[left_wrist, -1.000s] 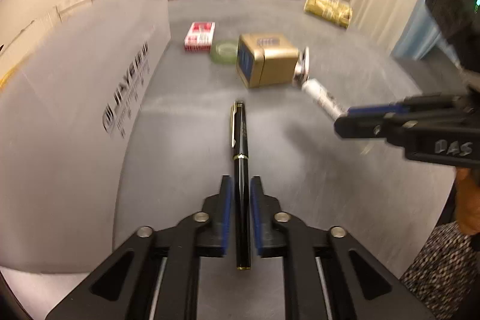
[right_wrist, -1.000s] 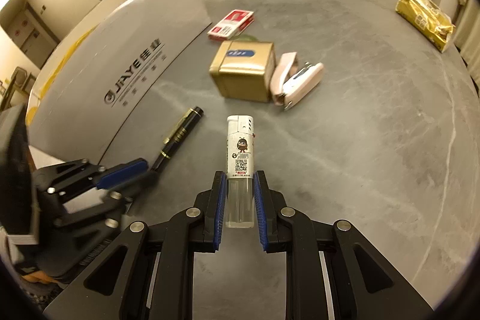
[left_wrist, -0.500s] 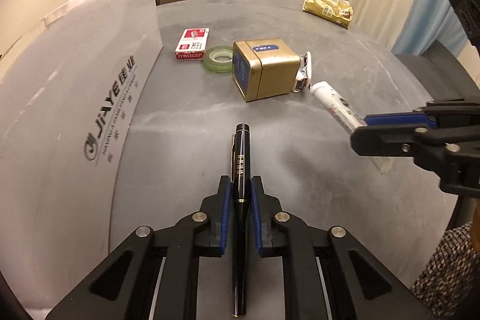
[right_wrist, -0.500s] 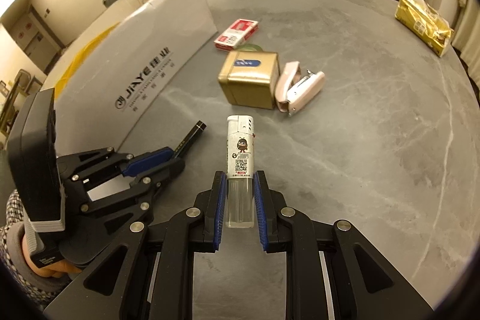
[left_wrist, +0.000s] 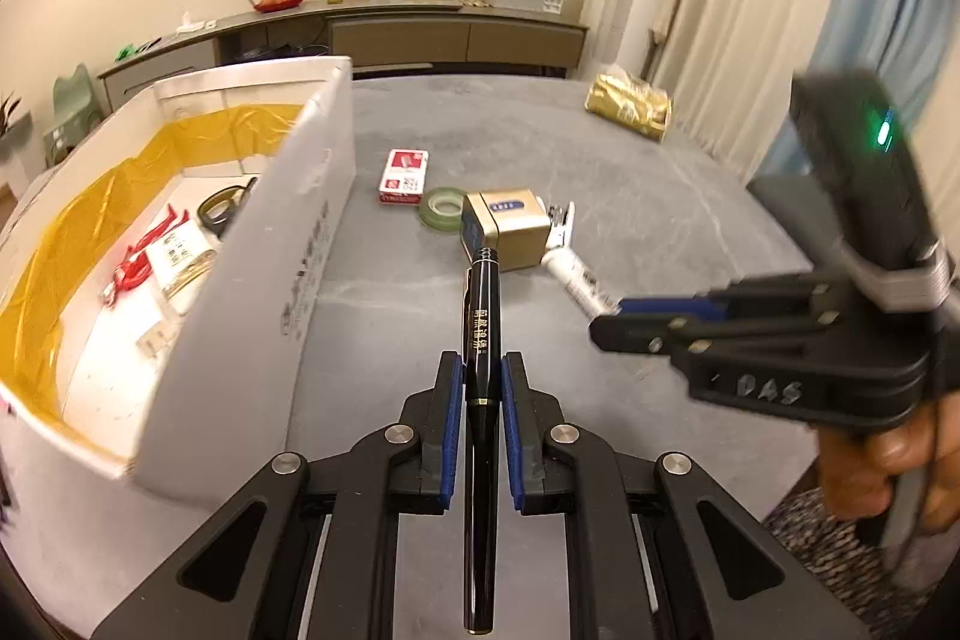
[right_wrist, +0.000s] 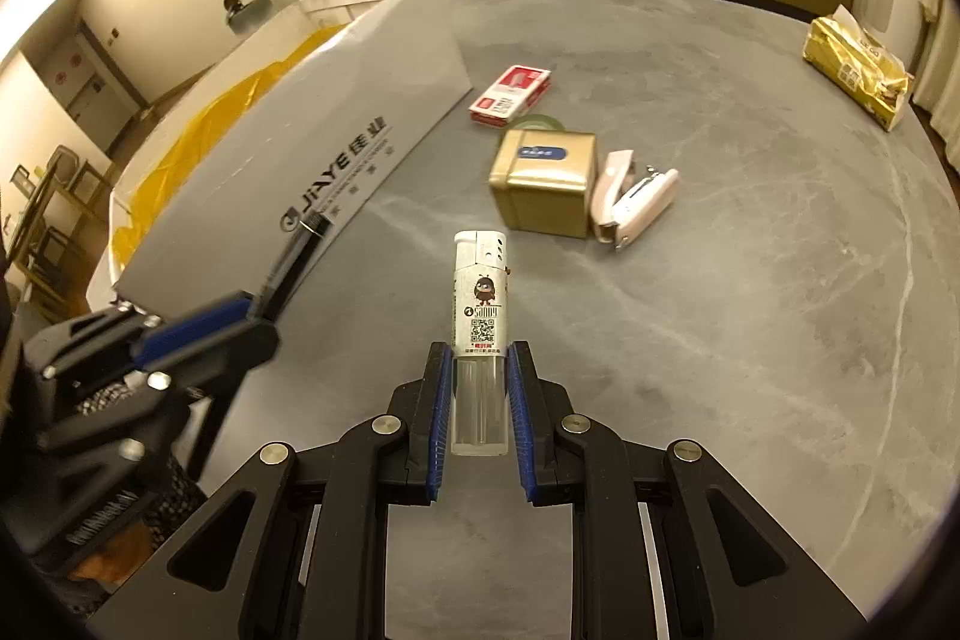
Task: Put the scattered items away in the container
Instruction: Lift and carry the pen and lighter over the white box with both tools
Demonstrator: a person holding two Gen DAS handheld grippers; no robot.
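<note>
Tongs of the left hand [left_wrist: 482,394] grip a black pen [left_wrist: 482,340], held above the grey worktop [left_wrist: 660,196] beside the white box [left_wrist: 252,244]. Right tongs [right_wrist: 478,400] clamp a white lighter [right_wrist: 479,304] over the worktop.

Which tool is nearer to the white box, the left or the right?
Left. The left tool with the pen is beside the white box; the right tool is farther out.

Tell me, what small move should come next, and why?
Probably swing the left claw left over the white box and let go: it already grips the black pen clear of the table, and the box stands open beside it.
</note>
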